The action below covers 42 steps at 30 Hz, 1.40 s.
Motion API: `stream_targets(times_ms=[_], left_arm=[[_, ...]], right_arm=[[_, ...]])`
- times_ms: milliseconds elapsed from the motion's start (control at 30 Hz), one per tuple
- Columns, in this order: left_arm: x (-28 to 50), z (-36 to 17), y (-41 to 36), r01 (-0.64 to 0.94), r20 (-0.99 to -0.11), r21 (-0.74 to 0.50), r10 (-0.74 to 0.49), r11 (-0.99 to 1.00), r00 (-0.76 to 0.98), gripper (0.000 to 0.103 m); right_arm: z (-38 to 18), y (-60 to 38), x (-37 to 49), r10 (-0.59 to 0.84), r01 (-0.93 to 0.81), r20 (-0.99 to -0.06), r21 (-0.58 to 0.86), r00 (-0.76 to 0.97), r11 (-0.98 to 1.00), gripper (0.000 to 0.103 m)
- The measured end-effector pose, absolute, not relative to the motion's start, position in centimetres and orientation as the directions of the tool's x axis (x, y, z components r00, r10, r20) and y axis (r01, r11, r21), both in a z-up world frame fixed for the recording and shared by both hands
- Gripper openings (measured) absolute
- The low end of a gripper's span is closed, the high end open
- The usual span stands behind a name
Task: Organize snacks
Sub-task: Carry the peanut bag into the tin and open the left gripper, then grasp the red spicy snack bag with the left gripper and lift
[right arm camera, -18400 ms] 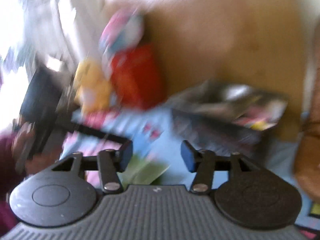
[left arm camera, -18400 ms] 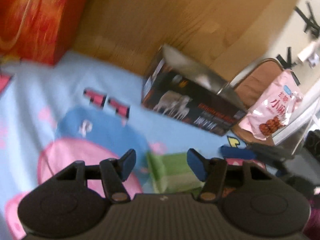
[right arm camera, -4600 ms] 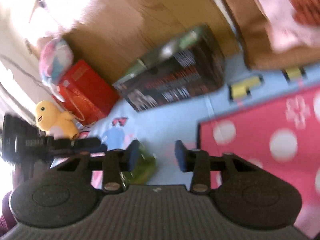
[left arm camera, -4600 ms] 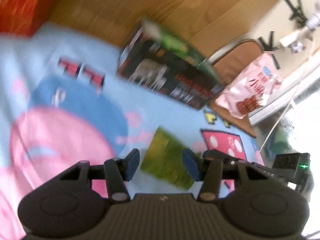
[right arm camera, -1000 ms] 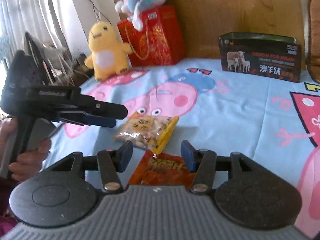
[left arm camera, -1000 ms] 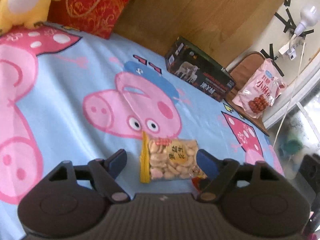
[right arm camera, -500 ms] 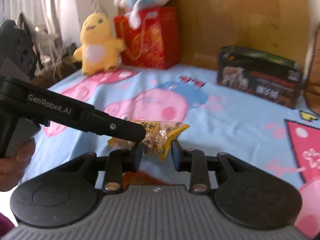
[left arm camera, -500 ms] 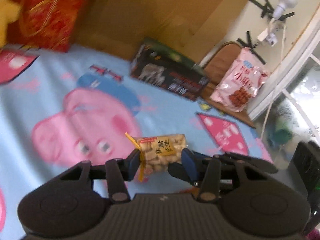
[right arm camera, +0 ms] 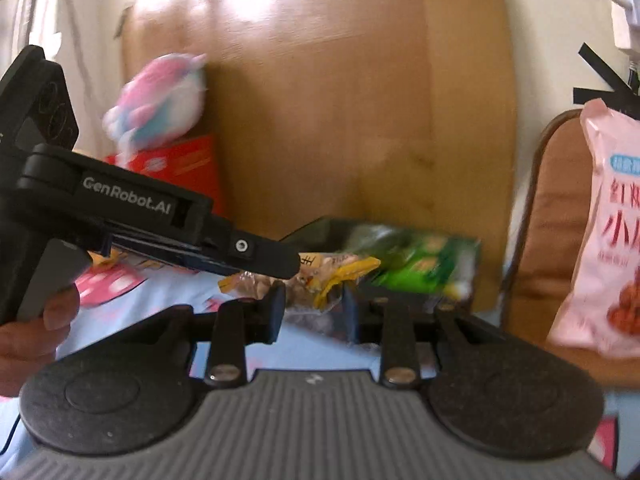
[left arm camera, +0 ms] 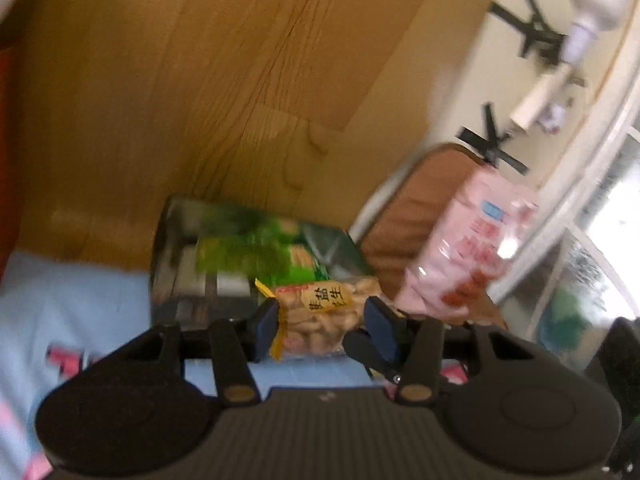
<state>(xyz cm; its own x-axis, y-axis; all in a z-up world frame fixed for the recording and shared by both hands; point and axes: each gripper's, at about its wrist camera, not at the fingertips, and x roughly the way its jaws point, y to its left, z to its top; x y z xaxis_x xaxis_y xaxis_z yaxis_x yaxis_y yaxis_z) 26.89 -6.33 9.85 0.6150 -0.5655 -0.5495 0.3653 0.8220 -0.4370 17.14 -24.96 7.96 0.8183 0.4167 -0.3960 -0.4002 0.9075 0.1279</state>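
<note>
A clear peanut packet point(left arm camera: 324, 300) with a yellow end hangs above the blue sheet. My left gripper point(left arm camera: 323, 322) pinches it between both pads, though its jaws are opening slightly. Straight ahead stands the dark open box point(left arm camera: 180, 288) with green packets point(left arm camera: 248, 256) inside. In the right wrist view the left gripper point(right arm camera: 276, 262) reaches in from the left, carrying the peanut packet point(right arm camera: 344, 272) toward the box point(right arm camera: 312, 228). My right gripper point(right arm camera: 312, 308) sits just below it, jaws narrow on a crinkled packet edge, the orange packet, which is mostly hidden.
A large pink snack bag point(right arm camera: 608, 232) leans on a brown chair point(right arm camera: 552, 220) right of the box. Wooden headboard point(left arm camera: 200, 100) rises behind. A red gift bag point(right arm camera: 180, 168) with a plush toy point(right arm camera: 160, 92) stands at left. A hand point(right arm camera: 32, 340) grips the left tool.
Both grippers closed on their packets, lifted them off the sheet and swung toward the dark box by the headboard. The view is now blurred by that motion.
</note>
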Motion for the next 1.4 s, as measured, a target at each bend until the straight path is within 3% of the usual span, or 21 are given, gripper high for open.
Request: stream_targets(times_ms=[133, 300, 367, 500, 567, 767, 967, 1267, 1333, 1400], left_arm=[[31.5, 8.1, -8.0, 0.344, -0.578, -0.407, -0.530, 0.846, 0.620, 0.055], [32.4, 6.2, -8.1, 0.310, -0.602, -0.394, -0.498, 0.865, 0.624, 0.057], [31.3, 6.8, -7.3, 0.295, -0.586, -0.400, -0.489, 0.868, 0.646, 0.059], [26.5, 8.9, -4.7, 0.292, -0.538, -0.429, -0.501, 0.855, 0.678, 0.061], [22.8, 9.3, -3.3, 0.296, -0.526, -0.421, -0.497, 0.857, 0.690, 0.071], [13.2, 5.7, 0.9, 0.257, -0.593, -0.464, -0.513, 0.848, 0.620, 0.071], [6.3, 2.2, 3.8, 0.203, -0.643, -0.528, -0.544, 0.825, 0.539, 0.070], [2.5, 0.5, 3.6, 0.222, -0.602, -0.621, -0.639, 0.751, 0.478, 0.069], [2.7, -0.1, 3.3, 0.216, -0.564, -0.696, -0.707, 0.685, 0.427, 0.057], [2.8, -0.5, 2.5, 0.202, -0.559, -0.710, -0.714, 0.675, 0.421, 0.057]], right_arm=[[6.9, -26.0, 22.6, 0.385, -0.365, -0.398, 0.129, 0.833, 0.922, 0.036], [4.3, -26.5, 25.6, 0.321, -0.324, -0.440, 0.069, 0.839, 0.943, 0.056], [4.0, -27.4, 25.0, 0.320, -0.306, -0.426, 0.104, 0.846, 0.946, 0.056], [5.0, -29.3, 22.2, 0.311, -0.261, -0.393, 0.177, 0.865, 0.949, 0.056], [5.7, -29.9, 19.7, 0.346, -0.275, -0.390, 0.227, 0.854, 0.934, 0.056], [4.4, -31.1, 11.3, 0.519, -0.355, -0.467, 0.397, 0.716, 0.847, 0.061], [1.9, -28.5, 3.5, 0.606, -0.449, -0.542, 0.406, 0.583, 0.796, 0.061], [1.2, -23.9, 0.7, 0.640, -0.545, -0.564, 0.357, 0.521, 0.758, 0.060], [1.0, -23.9, 0.7, 0.639, -0.527, -0.553, 0.372, 0.535, 0.764, 0.056], [0.9, -23.8, 0.7, 0.622, -0.512, -0.553, 0.362, 0.555, 0.779, 0.040]])
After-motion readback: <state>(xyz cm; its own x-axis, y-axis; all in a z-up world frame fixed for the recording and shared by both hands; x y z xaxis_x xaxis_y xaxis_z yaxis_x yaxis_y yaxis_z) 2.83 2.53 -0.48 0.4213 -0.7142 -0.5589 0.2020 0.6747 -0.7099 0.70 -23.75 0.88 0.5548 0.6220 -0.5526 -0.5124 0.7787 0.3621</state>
